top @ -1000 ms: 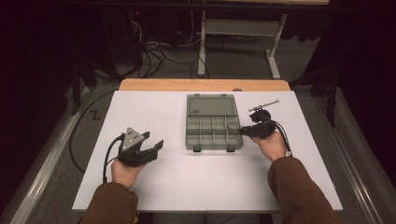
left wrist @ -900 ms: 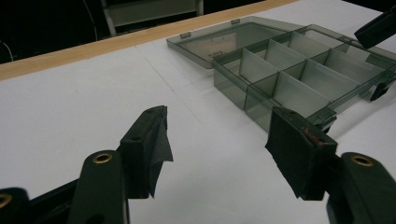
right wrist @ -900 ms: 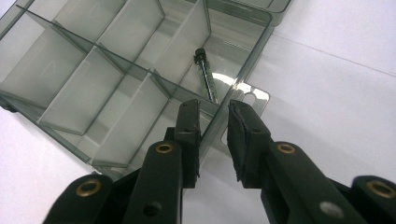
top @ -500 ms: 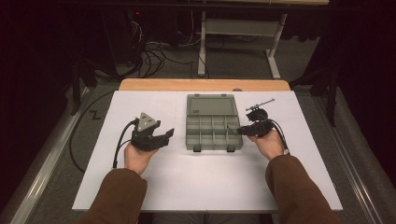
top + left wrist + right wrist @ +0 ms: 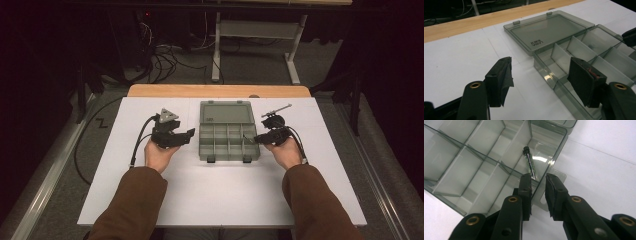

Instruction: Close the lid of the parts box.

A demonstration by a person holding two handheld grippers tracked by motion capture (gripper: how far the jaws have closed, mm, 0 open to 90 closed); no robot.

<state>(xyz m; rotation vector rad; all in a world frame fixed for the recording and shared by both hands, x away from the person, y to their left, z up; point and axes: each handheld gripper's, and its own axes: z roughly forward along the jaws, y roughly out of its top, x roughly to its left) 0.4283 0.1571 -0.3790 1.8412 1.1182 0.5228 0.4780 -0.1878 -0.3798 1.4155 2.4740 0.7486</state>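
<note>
A clear grey compartment box point(image 5: 204, 146) lies open at mid-table, its lid point(image 5: 225, 111) folded back flat. My left gripper point(image 5: 189, 135) hovers just left of the box point(image 5: 543, 70), pointing at it. Its jaws point(image 5: 540, 72) have just been opening and stand wide with nothing between them. My right gripper point(image 5: 258, 139) is at the box's right front corner. Its jaws point(image 5: 538, 181) are open by a narrow gap just above the box wall point(image 5: 561, 143). A black screw point(image 5: 530, 162) lies in the corner compartment beyond the tips, free of them.
A long bolt point(image 5: 276, 109) and a small black round part point(image 5: 274, 120) lie on the white tabletop point(image 5: 220, 200) behind my right hand. A wooden strip point(image 5: 220, 91) runs along the far edge. Cables lie on the floor beyond.
My left hand has moved right and away from the person, up to the box's left side, and its jaws have widened slightly. The right hand has stayed put.
</note>
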